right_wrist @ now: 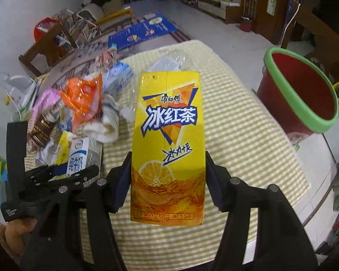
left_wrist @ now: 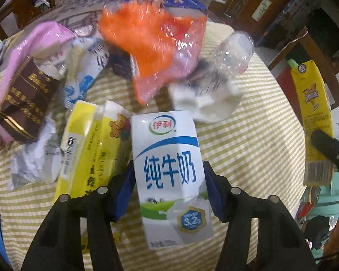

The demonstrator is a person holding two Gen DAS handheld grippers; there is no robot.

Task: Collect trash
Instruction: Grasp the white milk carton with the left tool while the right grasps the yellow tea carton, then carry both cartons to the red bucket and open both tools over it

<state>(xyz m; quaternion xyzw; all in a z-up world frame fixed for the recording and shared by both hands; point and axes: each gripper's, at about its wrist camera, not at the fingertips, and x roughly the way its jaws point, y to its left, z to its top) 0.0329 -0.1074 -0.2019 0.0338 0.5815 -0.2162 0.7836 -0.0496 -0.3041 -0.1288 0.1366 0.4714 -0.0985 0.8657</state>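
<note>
A home living room: TV cabinet, wooden chairs, framed pictures

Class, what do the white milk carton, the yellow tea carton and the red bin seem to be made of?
White milk carton: glossy coated paperboard, creased at a corner. Yellow tea carton: likewise, folded seams, printed sheen. Red bin with green rim: probably smooth moulded plastic.

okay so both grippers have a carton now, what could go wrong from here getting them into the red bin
1. The left hand-held gripper clamps the milk carton right against the yellow pack; lifting may drag that pack along.
2. The right hand-held gripper holds only the lower part of the tall iced tea carton, which could tilt or slip on the way.
3. The red bin sits beyond the table edge, so a short drop would likely land on the floor.
</note>
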